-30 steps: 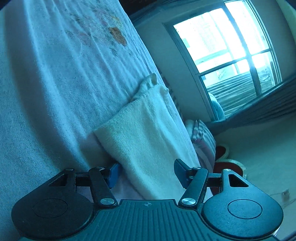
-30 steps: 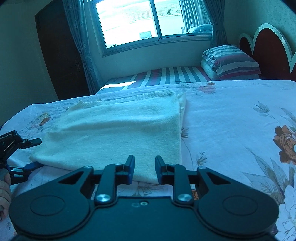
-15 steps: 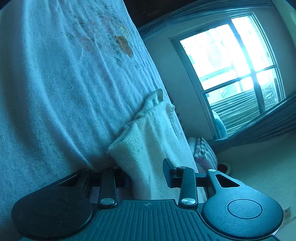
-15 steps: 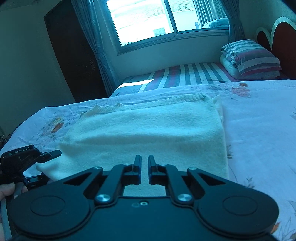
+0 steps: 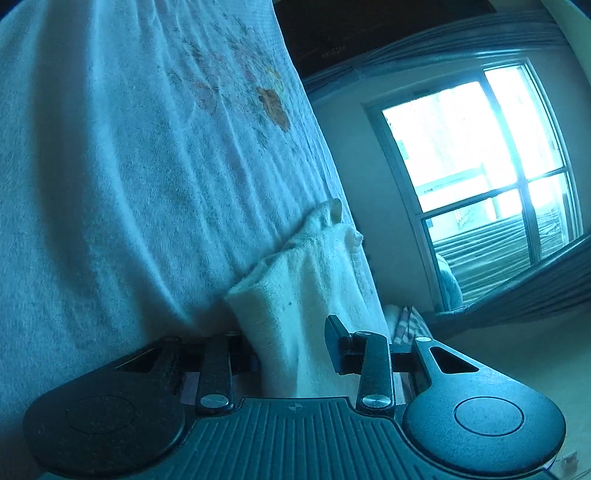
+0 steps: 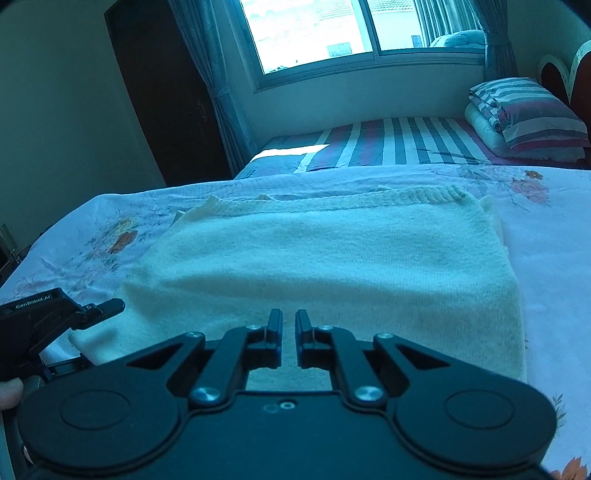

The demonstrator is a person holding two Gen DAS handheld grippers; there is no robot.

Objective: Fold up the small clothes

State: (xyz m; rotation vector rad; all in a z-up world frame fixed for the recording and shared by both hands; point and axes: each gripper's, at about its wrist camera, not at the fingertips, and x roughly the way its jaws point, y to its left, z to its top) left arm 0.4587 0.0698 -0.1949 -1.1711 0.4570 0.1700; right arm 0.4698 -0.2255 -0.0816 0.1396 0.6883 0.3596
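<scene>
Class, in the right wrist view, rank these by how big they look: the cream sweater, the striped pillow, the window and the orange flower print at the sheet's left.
1. Sweater, though nearness to the camera inflates it.
2. Window, partly cut off at the top.
3. Pillow.
4. Flower print, clearly smallest.

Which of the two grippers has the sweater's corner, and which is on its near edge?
The left gripper takes the cream sweater at its near left corner; the right gripper, nearly shut, pinches the middle of the near edge.
</scene>
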